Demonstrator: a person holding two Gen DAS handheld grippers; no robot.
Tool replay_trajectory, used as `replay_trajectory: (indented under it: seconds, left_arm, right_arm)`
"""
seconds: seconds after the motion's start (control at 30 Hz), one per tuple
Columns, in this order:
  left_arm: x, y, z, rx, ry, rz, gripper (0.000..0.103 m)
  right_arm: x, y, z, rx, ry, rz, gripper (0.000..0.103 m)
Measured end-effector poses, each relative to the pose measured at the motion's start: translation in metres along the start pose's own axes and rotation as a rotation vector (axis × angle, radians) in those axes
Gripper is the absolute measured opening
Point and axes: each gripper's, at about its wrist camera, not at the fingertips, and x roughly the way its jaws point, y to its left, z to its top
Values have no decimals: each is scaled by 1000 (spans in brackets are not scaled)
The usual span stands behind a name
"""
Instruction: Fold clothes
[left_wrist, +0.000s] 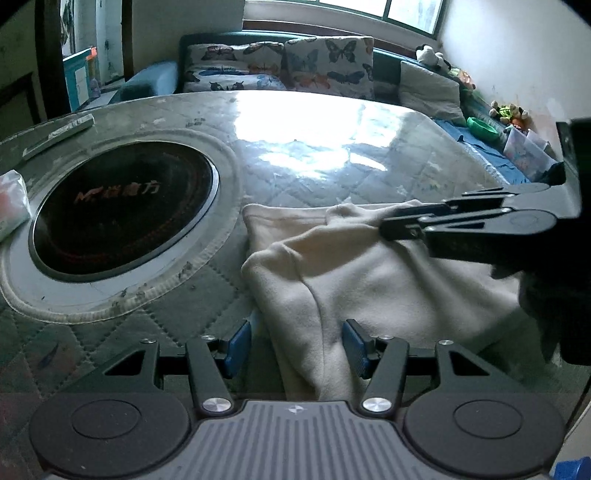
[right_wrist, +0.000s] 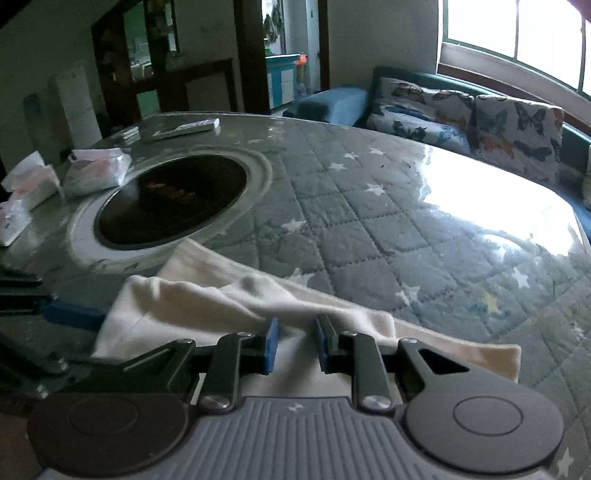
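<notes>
Left wrist view shows the cream fleece garment (left_wrist: 369, 280) lying crumpled on the quilted tabletop (left_wrist: 314, 166), stretching rightward from the left gripper (left_wrist: 297, 341)'s spread, empty fingers toward the right gripper (left_wrist: 388, 225), whose near-closed fingers pinch its far edge.

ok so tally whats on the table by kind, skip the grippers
cream garment: 1
round black cooktop set into the table: 1
white tissue packs: 3
flat white slab at the far edge: 1
total: 6
</notes>
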Motion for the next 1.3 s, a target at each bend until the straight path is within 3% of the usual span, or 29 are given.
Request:
replay_trajectory:
  seconds: [0.13,0.17,0.37,0.43,0.6,0.93,1.17,1.3]
  left_arm:
    - [-7,-1,2,-12,-12,15,65]
    - [-8,-1,2,-12,-18,22,70]
    - [-1,-1,3,-30,0,51,74]
    - [-2,-2,2,-31,-5,59,77]
    - [-3,-3,2,-57,-16,69,90]
    - [2,-7,-4,-93,12,94,103]
    - [-2,-9,-6,-103,20,90,103]
    - [1,-8,-8,-122,37,89,103]
  right_arm:
    - [-16,0,-2,3,-29,25,23]
    - [-21,3,-6,-12,-33,33,25]
    - [-43,17,-36,-115,-31,18,41]
    - [-50,18,-44,-117,-44,10,42]
    - [-70,24,-63,-90,-93,38,55]
    - [-67,29,-82,-49,-122,26,64]
    - [-81,31,-84,-45,-160,13,65]
    - [-73,26,-90,-28,-127,8,66]
